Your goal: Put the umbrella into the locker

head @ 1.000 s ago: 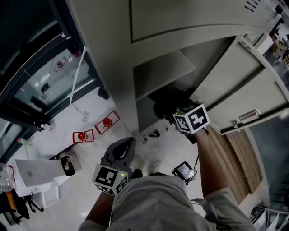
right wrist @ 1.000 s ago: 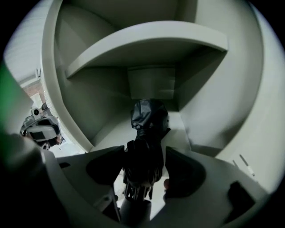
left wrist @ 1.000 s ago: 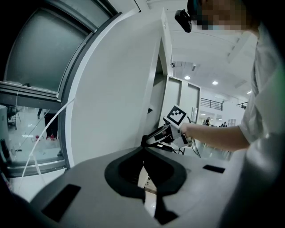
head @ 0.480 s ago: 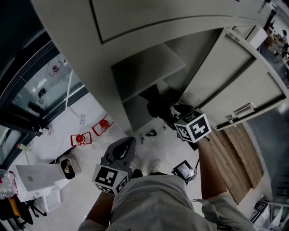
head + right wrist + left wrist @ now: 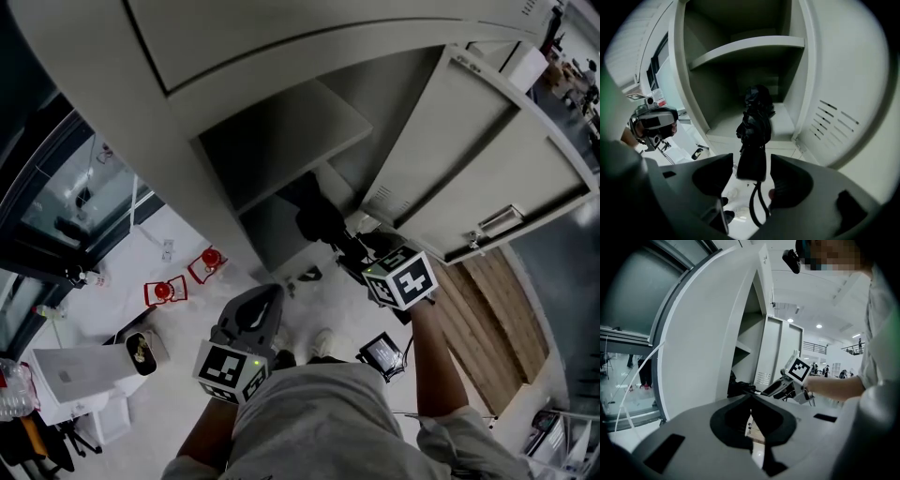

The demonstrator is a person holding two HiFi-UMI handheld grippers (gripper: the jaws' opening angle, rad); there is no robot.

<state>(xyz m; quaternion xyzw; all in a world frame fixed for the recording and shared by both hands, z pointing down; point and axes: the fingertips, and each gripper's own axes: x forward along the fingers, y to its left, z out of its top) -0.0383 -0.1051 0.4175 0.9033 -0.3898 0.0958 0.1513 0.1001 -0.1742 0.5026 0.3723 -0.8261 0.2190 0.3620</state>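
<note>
The grey locker (image 5: 281, 131) stands open, with a shelf (image 5: 745, 47) above its lower compartment. A folded black umbrella (image 5: 319, 220) points into that lower compartment, its far end over the compartment floor. My right gripper (image 5: 354, 248) is shut on the umbrella's handle end (image 5: 752, 161); a strap loop (image 5: 757, 206) hangs below the jaws. In the left gripper view the umbrella (image 5: 740, 387) shows dark at the locker mouth. My left gripper (image 5: 262, 298) hangs low by the person's waist, its jaws (image 5: 751, 420) shut with nothing between them.
The locker door (image 5: 478, 178) swings open on the right, with vent slots (image 5: 839, 117) on its inner face. Two red objects (image 5: 164, 289) and a white box (image 5: 70, 361) lie on the floor at left. A glass wall (image 5: 66, 206) stands beyond them.
The view has tilted further up the locker. The right gripper has sunk slightly in the view with the umbrella still in it. The left gripper has stayed put.
</note>
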